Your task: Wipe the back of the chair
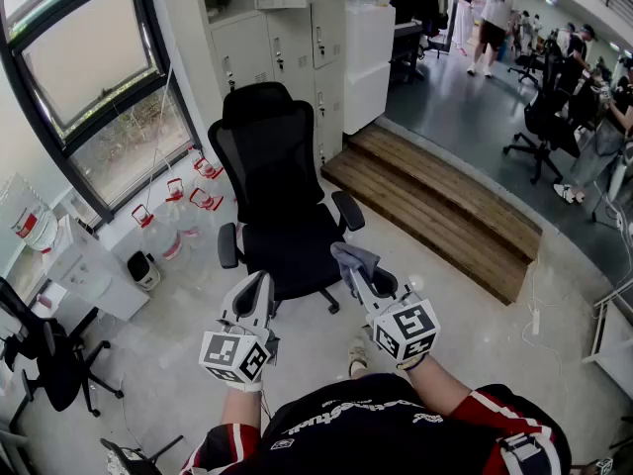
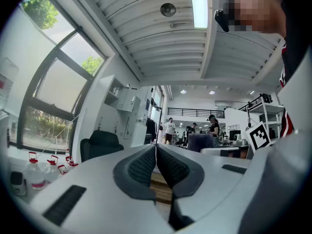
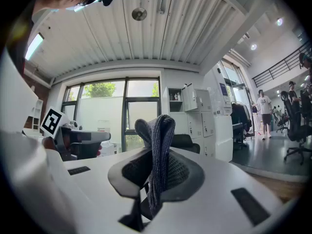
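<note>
Open-plan office, shared workspace type. Evidence: black mesh office chair [image 1: 282, 181] on castors on the pale floor [image 1: 465, 344], more swivel chairs [image 1: 542, 117] on the dark floor [image 1: 465, 107] at right, another swivel chair [image 1: 49, 359] at left. White lockers [image 1: 297, 38] along the wall, large dark-framed window [image 1: 89, 77], clear jugs [image 1: 205, 199] with red handles lined up below it. Wooden step [image 1: 435, 211] between the two floors. People [image 1: 492, 13] standing and sitting in the far area. Ribbed white ceiling [image 2: 146, 28] with strip light [image 2: 197, 4], mezzanine railing [image 2: 187, 112] at the back

Empty left claw [image 2: 156, 167], jaws together
</note>
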`<state>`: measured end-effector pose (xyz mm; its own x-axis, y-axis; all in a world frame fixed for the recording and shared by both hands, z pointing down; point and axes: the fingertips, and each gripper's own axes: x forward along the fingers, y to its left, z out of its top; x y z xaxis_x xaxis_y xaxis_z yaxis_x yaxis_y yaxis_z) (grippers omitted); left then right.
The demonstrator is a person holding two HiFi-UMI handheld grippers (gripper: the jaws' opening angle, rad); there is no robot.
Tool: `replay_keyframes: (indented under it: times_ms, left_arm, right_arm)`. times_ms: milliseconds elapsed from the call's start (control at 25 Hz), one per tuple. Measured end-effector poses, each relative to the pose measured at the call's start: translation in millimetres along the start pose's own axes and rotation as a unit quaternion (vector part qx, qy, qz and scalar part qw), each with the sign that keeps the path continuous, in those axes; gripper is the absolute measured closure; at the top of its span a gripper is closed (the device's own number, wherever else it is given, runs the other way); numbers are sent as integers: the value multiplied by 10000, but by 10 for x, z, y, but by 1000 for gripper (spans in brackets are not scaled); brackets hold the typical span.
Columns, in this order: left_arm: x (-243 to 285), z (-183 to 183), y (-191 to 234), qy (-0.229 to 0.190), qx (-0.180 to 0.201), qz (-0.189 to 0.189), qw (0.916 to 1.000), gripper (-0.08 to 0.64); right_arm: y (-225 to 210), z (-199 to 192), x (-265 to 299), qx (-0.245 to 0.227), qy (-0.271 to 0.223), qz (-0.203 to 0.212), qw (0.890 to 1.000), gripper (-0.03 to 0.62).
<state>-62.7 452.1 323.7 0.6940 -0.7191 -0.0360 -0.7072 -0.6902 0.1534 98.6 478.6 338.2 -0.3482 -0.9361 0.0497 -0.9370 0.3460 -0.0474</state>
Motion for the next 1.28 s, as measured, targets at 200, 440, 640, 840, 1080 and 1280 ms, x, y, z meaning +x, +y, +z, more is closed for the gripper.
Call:
replay_keyframes:
  times_ms: [200, 440, 640, 840, 1080, 1280]
  left_arm:
    - [-6, 7, 3, -9, 21, -4, 10000, 535]
    - [-50, 2, -4, -10, 9, -27, 10000, 534]
    - [-80, -15, -7, 13, -9, -47, 10000, 534]
    - [-92, -82, 8, 42, -61, -59, 10000, 534]
    - [49, -147, 186, 77, -184, -29, 9998, 535]
    - [303, -193, 372, 168, -167, 39, 9997, 534]
  right_arm:
    - [17, 1, 8, 8, -13, 3, 10000, 528]
    - [75, -8, -11, 2, -20, 15, 10000, 528]
    - [92, -24, -29, -39, 8, -31, 10000, 528]
    - [91, -73, -29, -47, 76, -32, 10000, 528]
    - [5, -114, 109, -100, 219, -70, 9997, 528]
    - [-231, -161, 363, -4, 271, -135, 9995, 528]
